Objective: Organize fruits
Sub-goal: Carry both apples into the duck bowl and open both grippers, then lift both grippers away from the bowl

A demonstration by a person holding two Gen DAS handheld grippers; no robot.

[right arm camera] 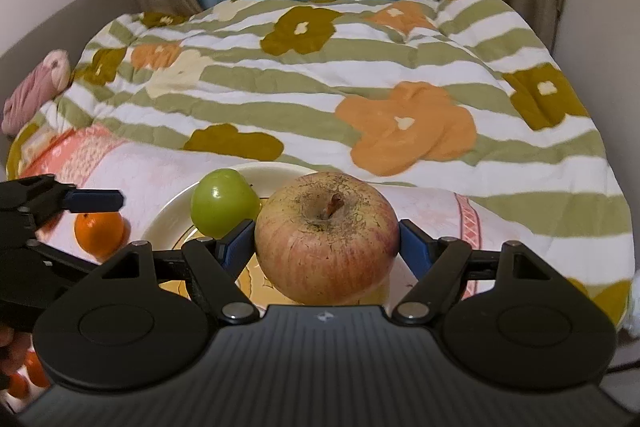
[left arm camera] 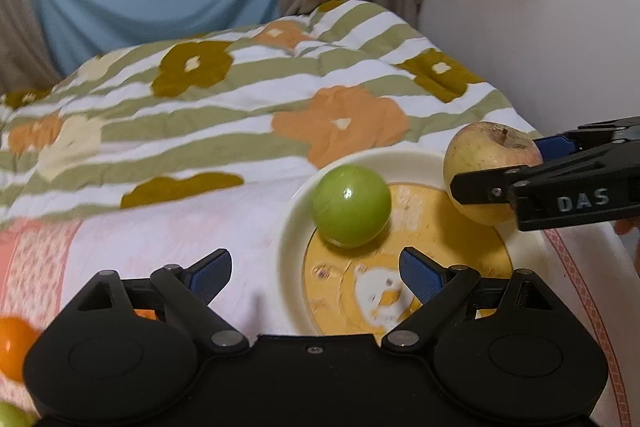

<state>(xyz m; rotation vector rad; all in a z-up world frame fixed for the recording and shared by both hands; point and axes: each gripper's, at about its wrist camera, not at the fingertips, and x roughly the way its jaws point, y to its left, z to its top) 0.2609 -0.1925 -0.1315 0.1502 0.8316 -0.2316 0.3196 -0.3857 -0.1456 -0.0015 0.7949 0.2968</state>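
Note:
A cream plate (left arm camera: 298, 211) with a yellow cartoon centre lies on the bed; it also shows in the right wrist view (right arm camera: 168, 211). A green round fruit (left arm camera: 351, 205) sits on it, also seen in the right wrist view (right arm camera: 222, 203). My right gripper (right arm camera: 326, 241) is shut on a yellow-red apple (right arm camera: 326, 237) and holds it just above the plate's right side; the apple (left arm camera: 486, 155) and that gripper (left arm camera: 500, 167) show in the left wrist view. My left gripper (left arm camera: 316, 273) is open and empty, just in front of the plate.
An orange (right arm camera: 98, 233) lies left of the plate, also at the left wrist view's edge (left arm camera: 14, 347). More oranges (right arm camera: 24, 375) and a green fruit (left arm camera: 12, 417) lie lower left. A flowered striped quilt (right arm camera: 320, 87) covers the bed behind. A wall (left arm camera: 540, 7) stands at right.

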